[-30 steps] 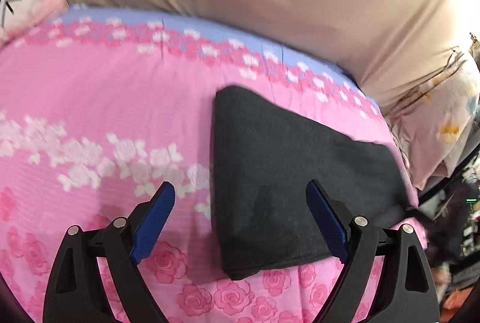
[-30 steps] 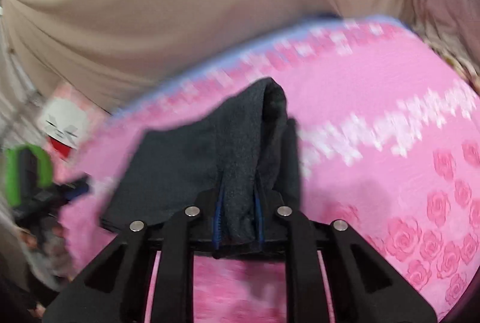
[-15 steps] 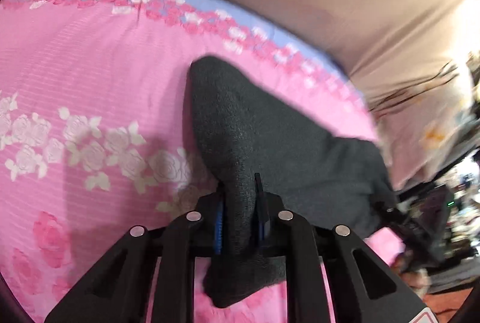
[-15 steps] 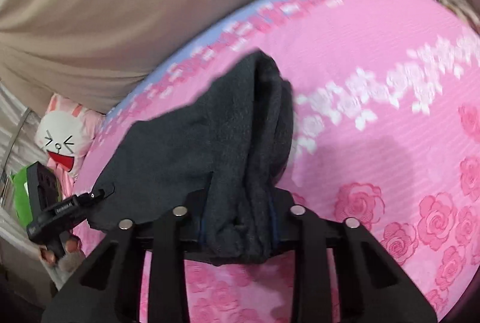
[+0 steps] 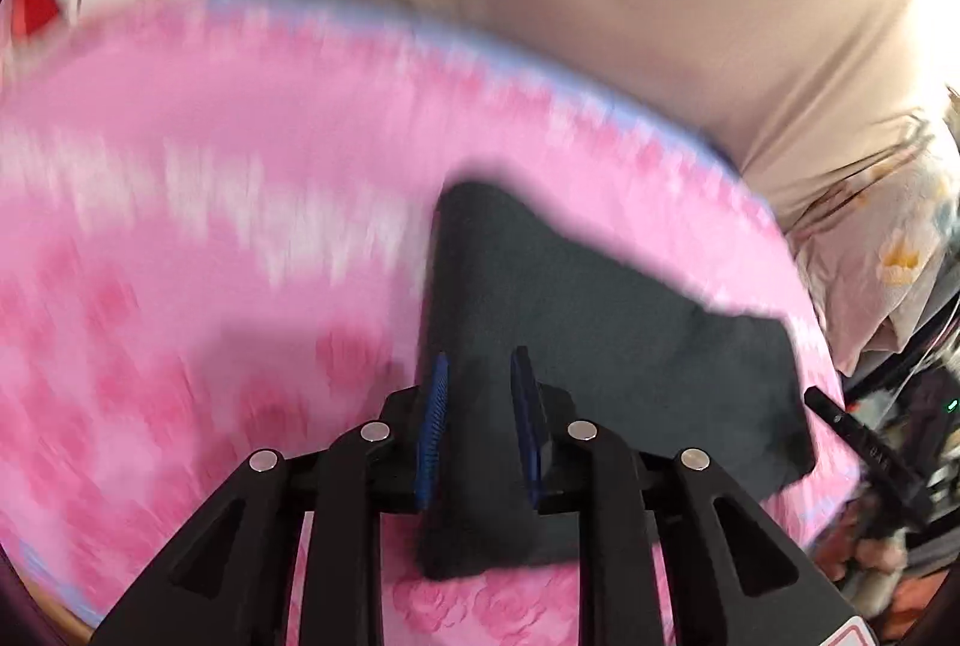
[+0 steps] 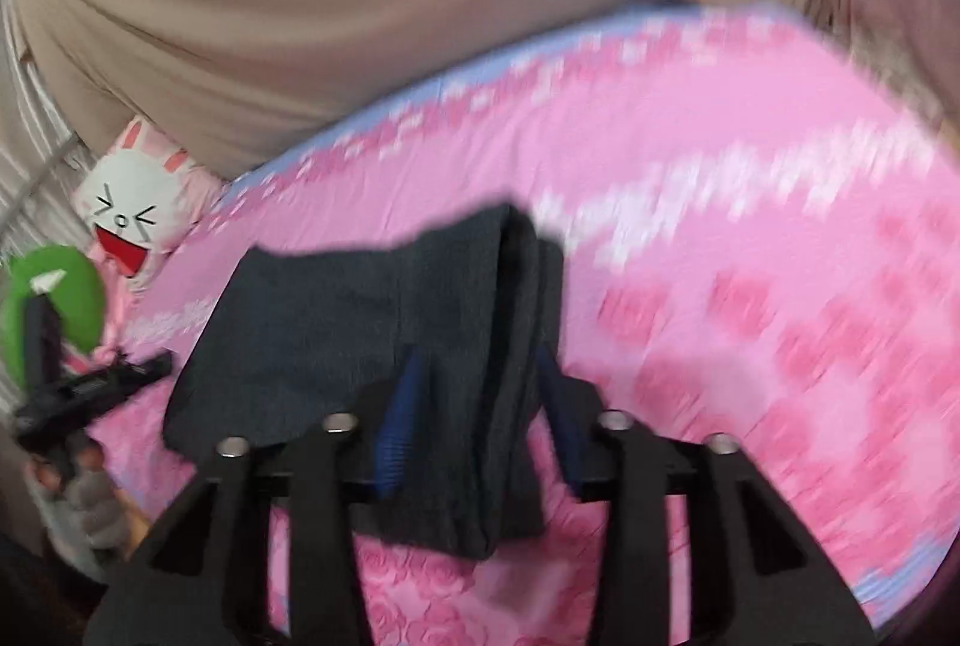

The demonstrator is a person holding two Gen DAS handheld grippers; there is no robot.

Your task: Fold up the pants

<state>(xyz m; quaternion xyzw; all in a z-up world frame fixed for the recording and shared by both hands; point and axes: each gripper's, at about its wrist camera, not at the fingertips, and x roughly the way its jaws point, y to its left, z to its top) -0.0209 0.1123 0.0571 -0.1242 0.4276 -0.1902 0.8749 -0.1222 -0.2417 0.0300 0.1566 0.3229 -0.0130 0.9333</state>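
Since a second ago my left gripper (image 5: 477, 382), then wide over the pants (image 5: 600, 346), has taken their near corner between its blue ribbed pads; its jaws are easing apart again, cloth between them. My right gripper (image 6: 474, 376) clamps a thick bunch of the same dark, finely knit cloth, jaws narrowing. Folded to a rough slab, the pants lie on the pink rose-print sheet (image 5: 210, 256), long axis running across the sheet's near edge from one gripper to the other. Beyond the sheet hangs beige cloth (image 6: 360, 15). Left of the pants sit a bunny pillow (image 6: 132, 202) and a green thing (image 6: 66, 298).
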